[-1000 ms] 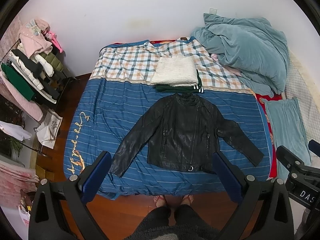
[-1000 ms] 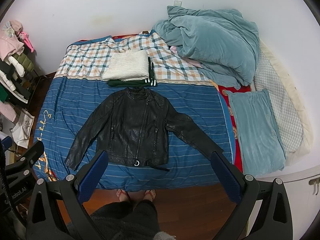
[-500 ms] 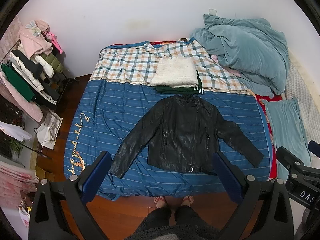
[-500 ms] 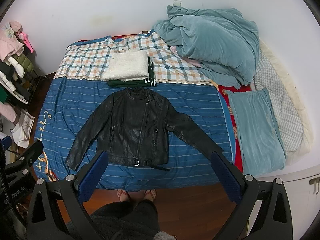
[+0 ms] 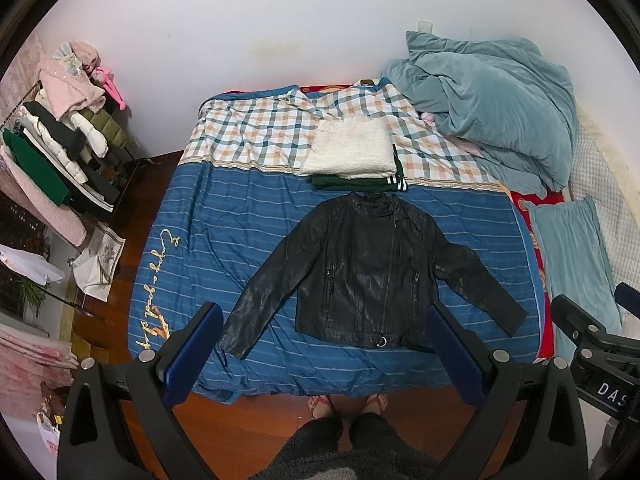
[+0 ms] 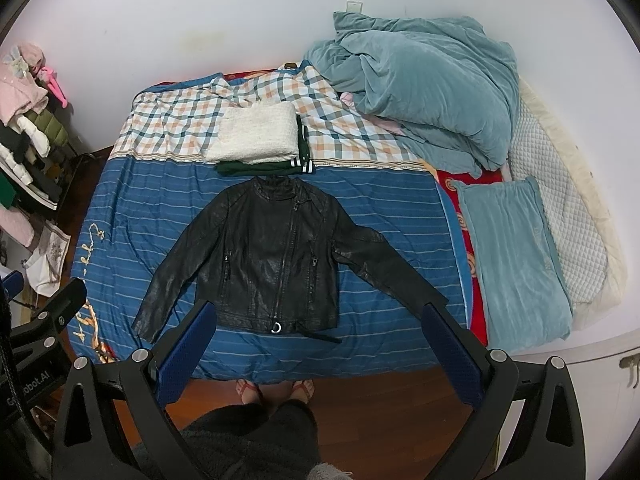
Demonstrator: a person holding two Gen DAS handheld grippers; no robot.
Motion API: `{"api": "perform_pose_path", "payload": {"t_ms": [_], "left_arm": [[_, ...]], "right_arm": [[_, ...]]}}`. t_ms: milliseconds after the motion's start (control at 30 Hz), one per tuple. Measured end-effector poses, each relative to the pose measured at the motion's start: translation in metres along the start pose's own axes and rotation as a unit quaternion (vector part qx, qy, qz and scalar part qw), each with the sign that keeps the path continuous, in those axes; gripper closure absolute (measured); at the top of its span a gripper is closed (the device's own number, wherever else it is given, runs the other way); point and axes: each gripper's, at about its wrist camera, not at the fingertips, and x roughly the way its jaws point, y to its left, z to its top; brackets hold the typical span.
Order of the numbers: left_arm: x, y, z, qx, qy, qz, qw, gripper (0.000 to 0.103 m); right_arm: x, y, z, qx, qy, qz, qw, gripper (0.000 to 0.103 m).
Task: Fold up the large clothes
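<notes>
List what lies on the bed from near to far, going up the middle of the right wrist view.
Black leather jacket → folded dark green garment with white stripes → folded white fuzzy garment on top of it → checked sheet → white wall.

a glossy black jacket [image 5: 368, 276] lies on a bed [image 5: 224, 220] whose near cover is blue with pale stripes, its far part checked in white, orange and teal. a cream knit [image 5: 352, 150] tops a dark green garment with white stripes [image 5: 360, 184]. teal duvet [image 5: 492, 100] far right; floor [image 5: 248, 432] reddish-brown; gripper pads [image 5: 192, 356] dark blue.
</notes>
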Motion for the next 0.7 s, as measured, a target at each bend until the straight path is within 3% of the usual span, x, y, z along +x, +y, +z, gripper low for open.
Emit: {"api": "perform_pose_path", "payload": {"t_ms": [700], "left_arm": [[-0.0041,-0.0037,0.0038,0.000,-0.004,-0.004,1.0000,0.000]], "right_arm": [[-0.0051,-0.0022,0.0037,0.002,-0.003,0.001,1.000,0.000]]}}
